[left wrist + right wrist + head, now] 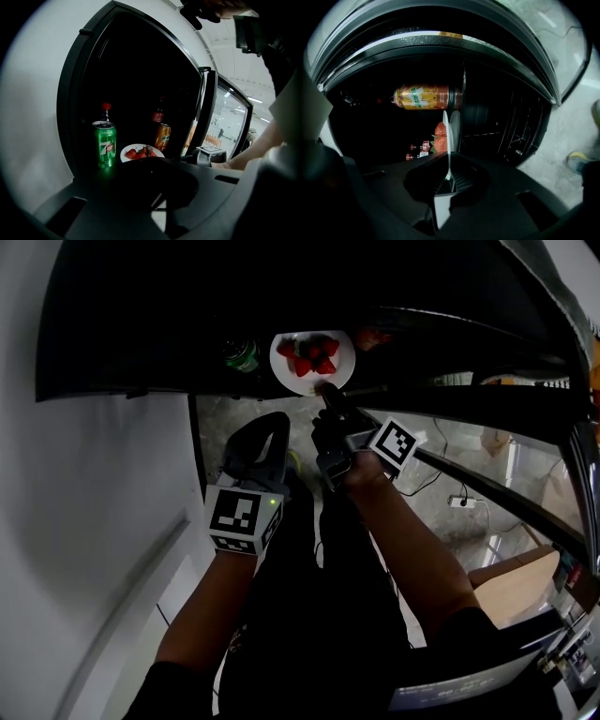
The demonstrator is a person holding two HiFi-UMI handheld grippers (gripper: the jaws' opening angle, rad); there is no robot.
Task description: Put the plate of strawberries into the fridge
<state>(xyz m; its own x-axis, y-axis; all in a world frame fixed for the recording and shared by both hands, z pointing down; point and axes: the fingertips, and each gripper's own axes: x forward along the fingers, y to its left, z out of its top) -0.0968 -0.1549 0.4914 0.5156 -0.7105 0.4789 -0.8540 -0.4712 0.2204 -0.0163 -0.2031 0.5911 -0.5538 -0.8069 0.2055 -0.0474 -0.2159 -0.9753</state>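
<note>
Right gripper (328, 392) clamps the rim of the strawberry plate (305, 382); left gripper (270, 427) closed, empty.

- Plate (305, 382): white, smooth, glossy; ceramic by its look.
- Strawberries (309, 354), on the plate: red skin with a slight sheen.
- Green can (105, 144), left of the plate: glossy printed metal with a bare metal rim.
- Orange can (162, 136), behind the plate: glossy printed metal.
- Fridge door (225, 117), right of the plate: clear glass in a dark frame.
- Right gripper (326, 390), at the plate's rim: matt black plastic.
- Marker cube (394, 444): matt black-and-white print.
</note>
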